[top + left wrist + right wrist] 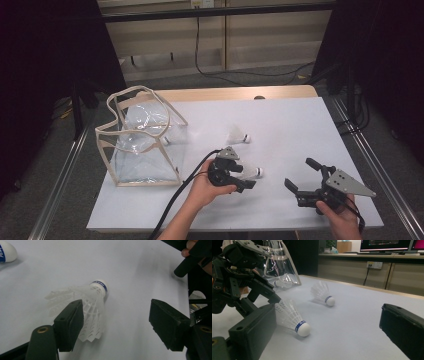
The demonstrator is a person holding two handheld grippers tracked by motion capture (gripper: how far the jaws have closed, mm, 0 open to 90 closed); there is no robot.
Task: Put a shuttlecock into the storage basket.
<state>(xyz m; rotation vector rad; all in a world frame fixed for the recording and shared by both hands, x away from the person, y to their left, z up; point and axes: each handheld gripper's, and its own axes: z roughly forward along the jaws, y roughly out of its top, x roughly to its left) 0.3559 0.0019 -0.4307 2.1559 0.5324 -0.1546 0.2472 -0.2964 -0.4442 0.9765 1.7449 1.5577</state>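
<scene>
The step in hand looks like the pick-up of a shuttlecock point(85, 308) for loading into the clear bag point(142, 140), which stands at the table's point(290, 125) left edge and seems to have 1 shuttlecock inside already. The near shuttlecock lies on its side, well to the right of the bag, just in front of the left tongs point(239, 176). In the left gripper view, its feathered skirt reaches in front of 1 black jaw while its white cork, with a blue band, points away; the other jaw stands well clear, with bare table between. So the left tongs are apart, fairly wide, and clamp nothing; whether the near jaw brushes the feathers I cannot tell. A 2nd shuttlecock point(238, 136) lies farther back, also to the right of the bag and closer to it than the right tongs are. The right tongs point(303, 176) hang farther right of the bag, held above the table, jaws spread and empty, facing toward the near shuttlecock, as the right gripper view shows. The next move, as I judge it, calls for the left tongs to shift sideways so the skirt or cork sits squarely between both jaws, then close gently, since feathers crush easily, then lift and carry left over the bag's open top.
</scene>
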